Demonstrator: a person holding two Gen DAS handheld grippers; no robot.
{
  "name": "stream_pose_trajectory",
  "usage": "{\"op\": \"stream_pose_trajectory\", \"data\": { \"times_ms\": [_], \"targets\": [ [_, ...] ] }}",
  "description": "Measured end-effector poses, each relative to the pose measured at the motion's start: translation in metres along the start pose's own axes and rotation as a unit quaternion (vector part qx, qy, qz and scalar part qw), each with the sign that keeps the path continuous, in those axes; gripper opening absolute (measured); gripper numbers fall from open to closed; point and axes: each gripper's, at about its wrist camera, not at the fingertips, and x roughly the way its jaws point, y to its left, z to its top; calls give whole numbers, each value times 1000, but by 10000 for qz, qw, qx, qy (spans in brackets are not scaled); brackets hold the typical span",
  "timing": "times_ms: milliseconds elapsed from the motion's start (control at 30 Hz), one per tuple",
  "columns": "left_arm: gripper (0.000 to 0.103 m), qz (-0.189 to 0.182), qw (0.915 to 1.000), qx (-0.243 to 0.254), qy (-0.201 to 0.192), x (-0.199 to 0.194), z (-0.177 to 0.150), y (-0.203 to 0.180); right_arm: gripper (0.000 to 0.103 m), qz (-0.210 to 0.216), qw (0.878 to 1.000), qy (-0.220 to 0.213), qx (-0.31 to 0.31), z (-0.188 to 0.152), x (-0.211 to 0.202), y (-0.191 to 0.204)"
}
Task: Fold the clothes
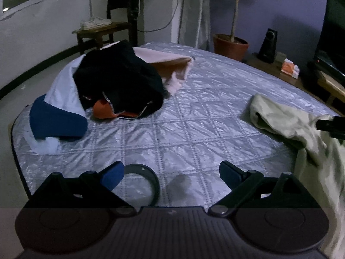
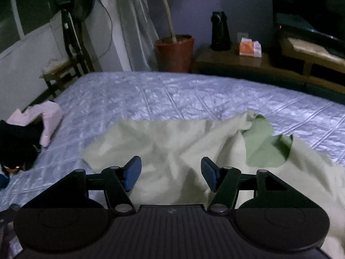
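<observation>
A pale green garment (image 2: 176, 142) lies crumpled on the quilted silver bed cover (image 2: 163, 92), with a darker green patch (image 2: 262, 144) at its right. My right gripper (image 2: 171, 176) is open just above its near part, holding nothing. In the left wrist view the same garment (image 1: 291, 125) lies at the right. My left gripper (image 1: 171, 176) is open and empty over the bare bed cover (image 1: 194, 112). The right gripper's dark tip (image 1: 330, 126) shows at the right edge, touching the garment.
A pile of clothes lies at the bed's left: a black zip jacket (image 1: 120, 79), a pink garment (image 1: 172, 69), a blue and white one (image 1: 56, 116). A dark ring (image 1: 148, 181) lies near my left fingers. A potted plant (image 2: 174, 51), stool (image 1: 101, 32) and low shelf (image 2: 248, 62) stand beyond the bed.
</observation>
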Motion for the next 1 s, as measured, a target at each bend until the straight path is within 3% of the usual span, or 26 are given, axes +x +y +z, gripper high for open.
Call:
{"op": "stream_pose_trajectory", "data": {
  "times_ms": [100,133,200,233,367,700,1000],
  "targets": [
    [94,-72,10000,29,21,-1,-1,-3,70,-147,9992,362,-33,-3,20,-5],
    [94,-90,10000,34,24,-1,-2,-4,62,-181,9991,379,-105,-5,22,-4],
    [94,-114,9999,31,35,-1,-2,-5,35,-163,9992,345,-155,-4,20,0],
    [94,-118,9999,20,42,-1,-2,-4,5,-88,9995,305,-64,0,17,0],
    [94,-123,9999,-30,71,0,-2,-3,4,265,9996,-41,22,27,-4,8],
    [94,-188,9998,35,97,0,-3,-6,4,1152,9914,-532,311,139,-30,76],
    [95,-334,9992,88,202,0,-6,-14,4,1519,9840,-925,80,175,-75,113]
  ]
}}
